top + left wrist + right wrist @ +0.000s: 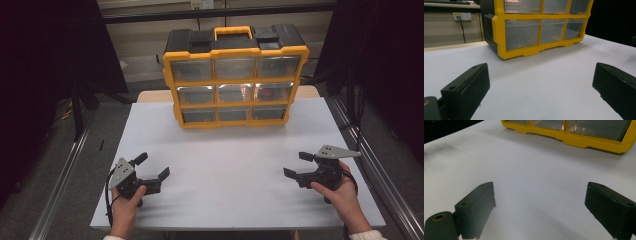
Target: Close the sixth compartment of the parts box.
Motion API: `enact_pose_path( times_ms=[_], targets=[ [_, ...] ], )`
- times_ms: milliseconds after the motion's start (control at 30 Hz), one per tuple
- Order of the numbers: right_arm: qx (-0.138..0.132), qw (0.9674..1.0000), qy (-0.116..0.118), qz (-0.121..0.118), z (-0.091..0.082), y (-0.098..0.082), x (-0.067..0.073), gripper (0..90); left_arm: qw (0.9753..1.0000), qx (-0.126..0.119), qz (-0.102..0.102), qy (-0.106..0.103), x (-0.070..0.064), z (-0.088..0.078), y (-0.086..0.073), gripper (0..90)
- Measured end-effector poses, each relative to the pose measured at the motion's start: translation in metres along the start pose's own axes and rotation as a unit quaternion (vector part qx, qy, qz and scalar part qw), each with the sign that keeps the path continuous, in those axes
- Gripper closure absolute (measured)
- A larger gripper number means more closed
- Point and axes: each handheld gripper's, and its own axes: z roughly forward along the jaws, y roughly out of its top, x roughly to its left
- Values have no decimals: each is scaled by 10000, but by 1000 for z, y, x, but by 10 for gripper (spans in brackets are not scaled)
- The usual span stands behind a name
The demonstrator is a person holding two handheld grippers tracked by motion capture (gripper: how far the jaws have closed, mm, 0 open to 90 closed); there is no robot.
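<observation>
Both tools sat low on the white tabletop (235, 175) at its near edge — left tool (152, 166) near the left corner, right tool (298, 164) near the right, each held in a hand. Jaws of both were spread wide, nothing between them; the two gripper views confirmed bare tabletop in each gap.

The drawer cabinet (235, 77) stood upright at the far middle of the tabletop, well apart from both tools. It lay straight ahead and between them: far and to the right of the left tool, far and to the left of the right tool. Its long axis ran left to right, drawer fronts facing the near side. Neither hand looked clearly nearer — roughly equal reach, by my reading.

Appearance: yellow frame, black top and sides, yellow carry handle (232, 33) on top. Nine clear drawers, three rows of three, all pushed in. The middle-row right drawer (271, 92) held something red, too small to identify. The left gripper view showed the cabinet's lower left corner (501, 53) resting flat on the tabletop.

Any move would likely begin with a forward reach toward a drawer front.
</observation>
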Motion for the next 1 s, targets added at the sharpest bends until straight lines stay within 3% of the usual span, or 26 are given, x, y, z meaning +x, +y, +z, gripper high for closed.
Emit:
enact_pose_path(
  times_ms=[1000],
  targets=[
    [-318, 9993, -98, -165, -10, -17, 1, 81, 10000, 10, 4, -19, -2, 2, 0, 12]
  ],
)
